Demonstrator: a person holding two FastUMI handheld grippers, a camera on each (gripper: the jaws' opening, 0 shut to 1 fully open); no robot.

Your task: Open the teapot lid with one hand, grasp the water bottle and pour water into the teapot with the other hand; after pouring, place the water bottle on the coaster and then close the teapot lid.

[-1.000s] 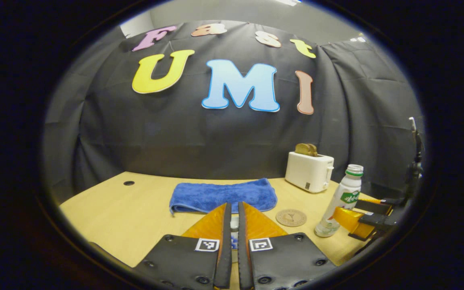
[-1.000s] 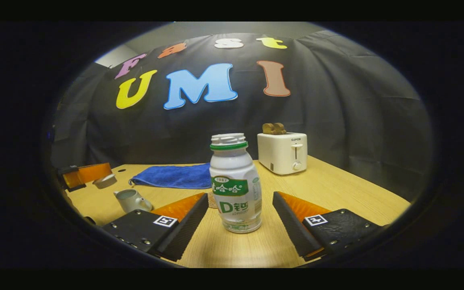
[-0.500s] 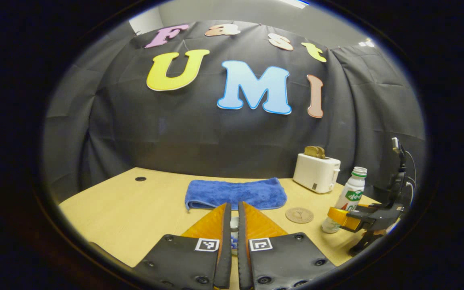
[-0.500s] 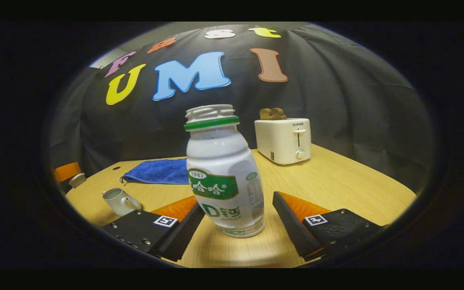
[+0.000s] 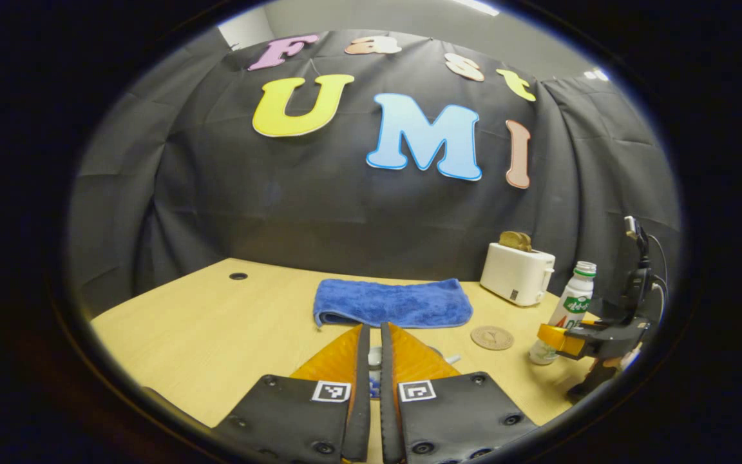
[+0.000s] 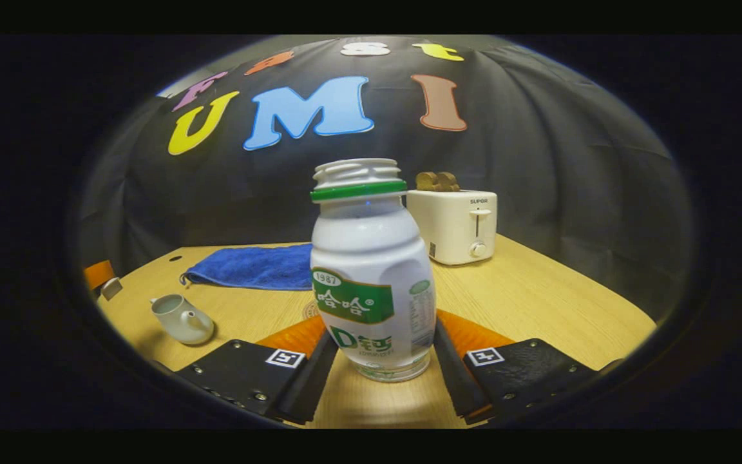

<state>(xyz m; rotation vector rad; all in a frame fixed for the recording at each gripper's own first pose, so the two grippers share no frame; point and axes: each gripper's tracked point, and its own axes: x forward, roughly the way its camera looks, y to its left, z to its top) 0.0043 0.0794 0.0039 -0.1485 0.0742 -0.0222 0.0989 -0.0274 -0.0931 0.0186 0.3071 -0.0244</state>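
Right gripper [image 6: 380, 351]: jaws closed in on the white plastic bottle with a green neck ring and green label [image 6: 371, 270], one finger touching each side of its lower body. Bottle is upright, uncapped, base on the light wood desk [image 6: 538, 303]. Label text: "1987" is clear, big "D" below it, the rest is Chinese characters.

Left gripper [image 5: 374, 361]: jaws nearly together, clamped on a small pale lid [image 5: 375, 356] showing in the slit between them, held above the desk.

Pale ceramic teapot [image 6: 181, 319] sits open on the desk, left of the bottle in the right gripper view. Round brown coaster [image 5: 492, 337] lies flat between the bottle and the folded blue towel [image 5: 393, 301].

White toaster [image 6: 455, 225] with two slices up stands at the back, "SUPOR" printed on its front.
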